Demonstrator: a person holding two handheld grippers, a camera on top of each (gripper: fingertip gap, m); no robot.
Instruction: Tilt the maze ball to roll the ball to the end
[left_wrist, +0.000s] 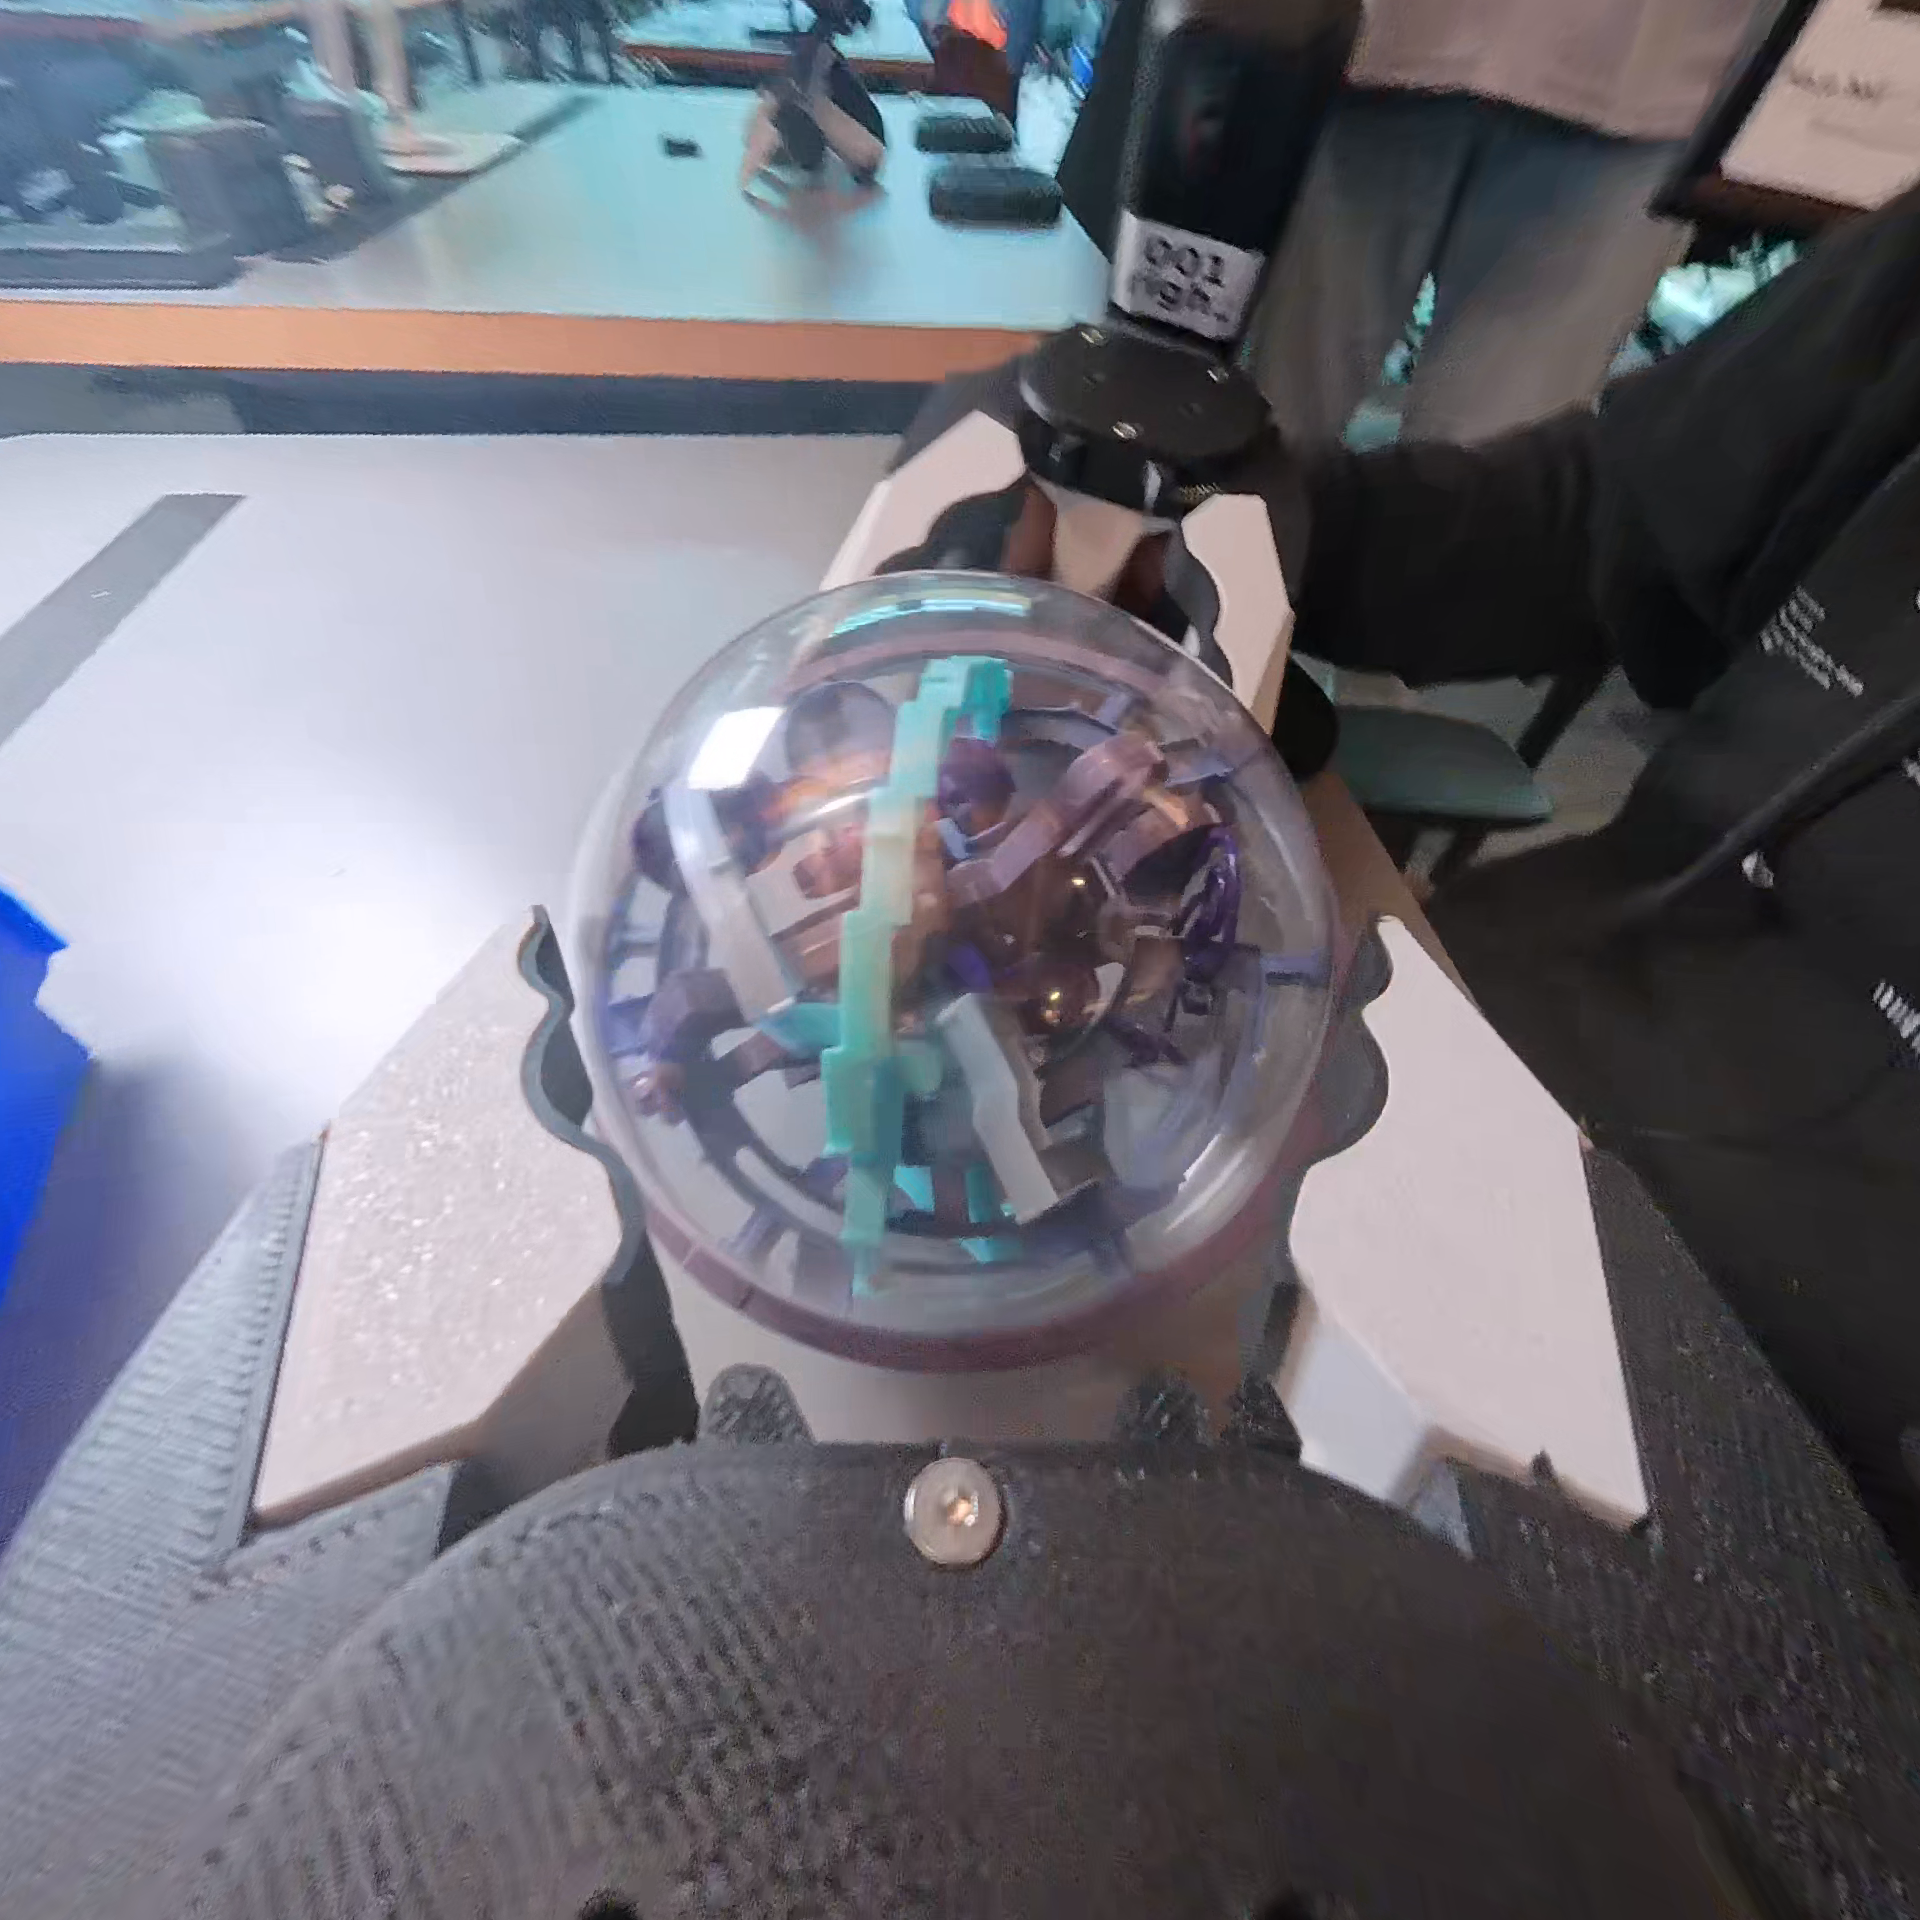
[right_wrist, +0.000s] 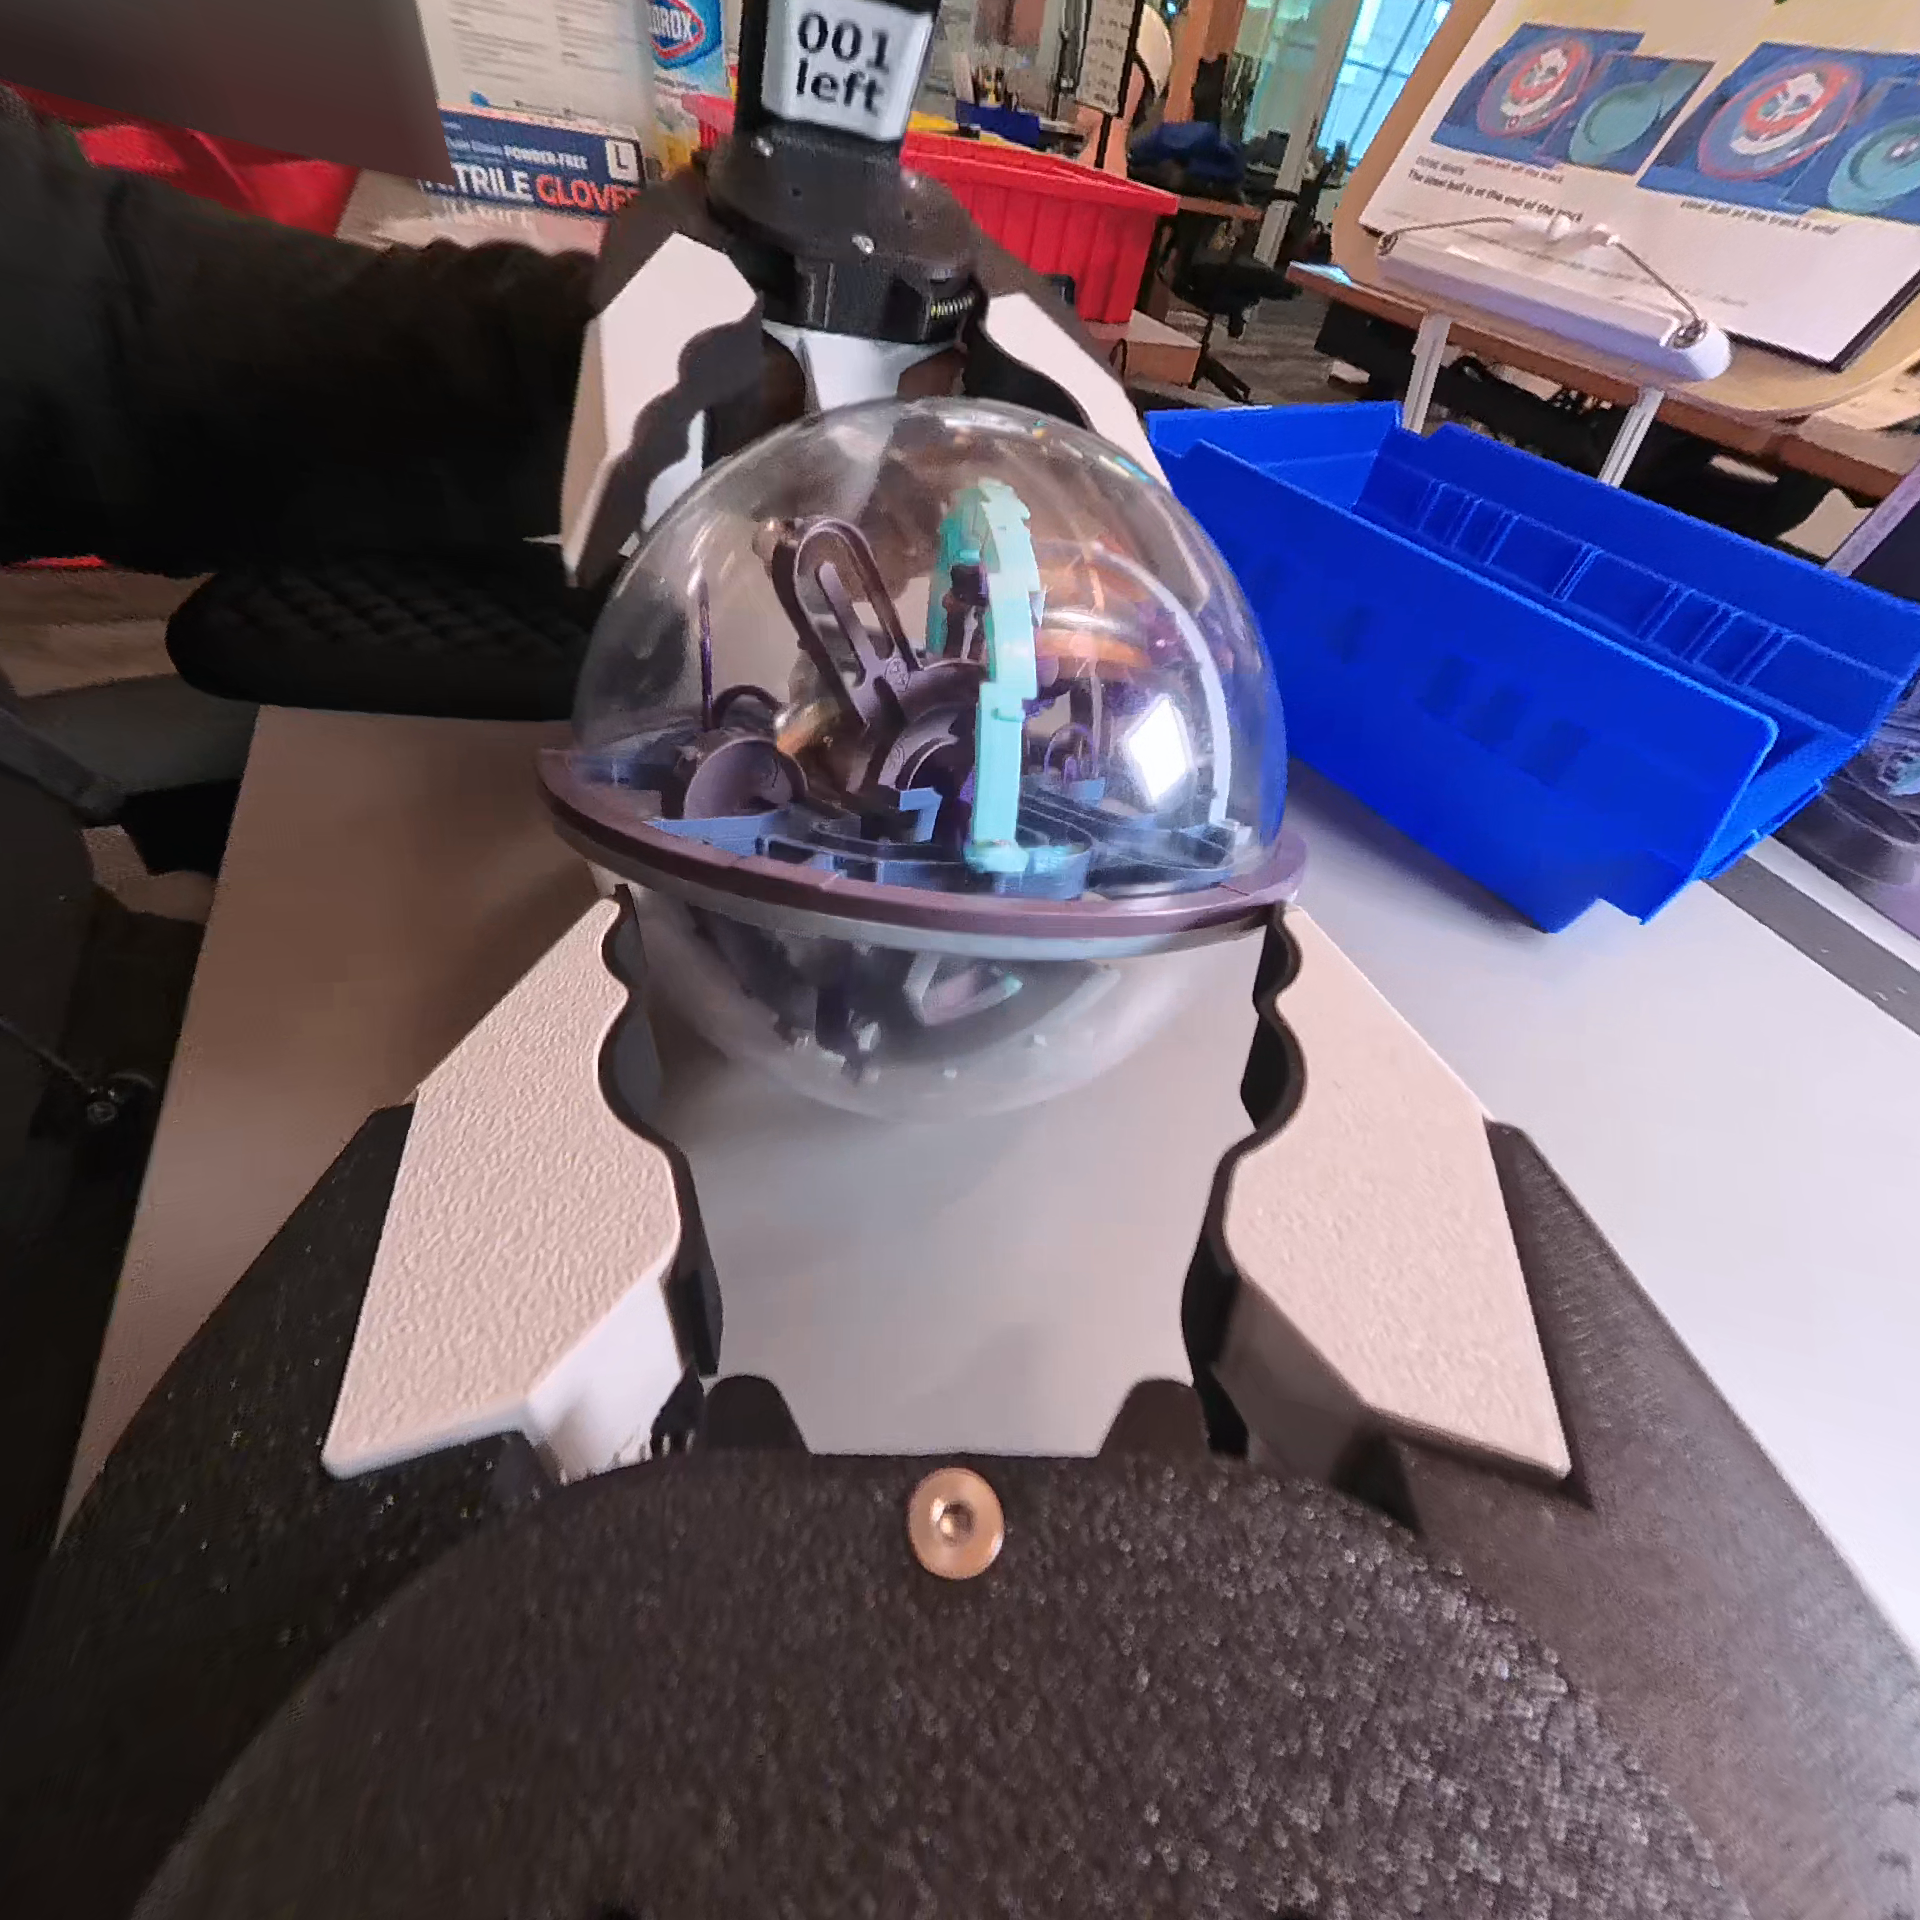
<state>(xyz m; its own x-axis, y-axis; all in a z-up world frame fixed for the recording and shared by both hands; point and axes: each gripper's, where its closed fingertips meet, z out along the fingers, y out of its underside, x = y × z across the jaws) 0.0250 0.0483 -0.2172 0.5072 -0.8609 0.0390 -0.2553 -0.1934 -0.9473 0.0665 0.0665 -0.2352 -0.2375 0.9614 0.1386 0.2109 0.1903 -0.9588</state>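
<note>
- We see the maze ball (left_wrist: 951, 966), a clear sphere with a dark purple band round its middle, held up over the pale table (left_wrist: 364, 675) between two grippers that face each other.
- Inside it a jagged teal track (left_wrist: 883, 997) runs up through purple and blue ramps; from the right wrist view the same track (right_wrist: 992, 665) arches over the upper half.
- A small shiny ball (left_wrist: 1051, 1003) shows among the purple parts, right of the teal track.
- Our left gripper (left_wrist: 956, 997) is spread wide around the sphere: its wavy dark pads (left_wrist: 556, 1039) lie against the shell on either side, so it clasps the maze ball.
- Our right gripper (right_wrist: 951, 977) comes in from the opposite side; its pads (right_wrist: 1262, 997) sit just under the purple band, pressed to the lower half of the shell, gripping the maze ball too.
- In the right wrist view the band (right_wrist: 914, 904) slopes down toward the right, so the sphere sits tilted.
- A blue bin (right_wrist: 1538, 665) stands on the table to the right of the sphere in that view, well apart from it.
- A dark sleeve (left_wrist: 1558, 561) reaches in behind the far gripper in the left wrist view.
</note>
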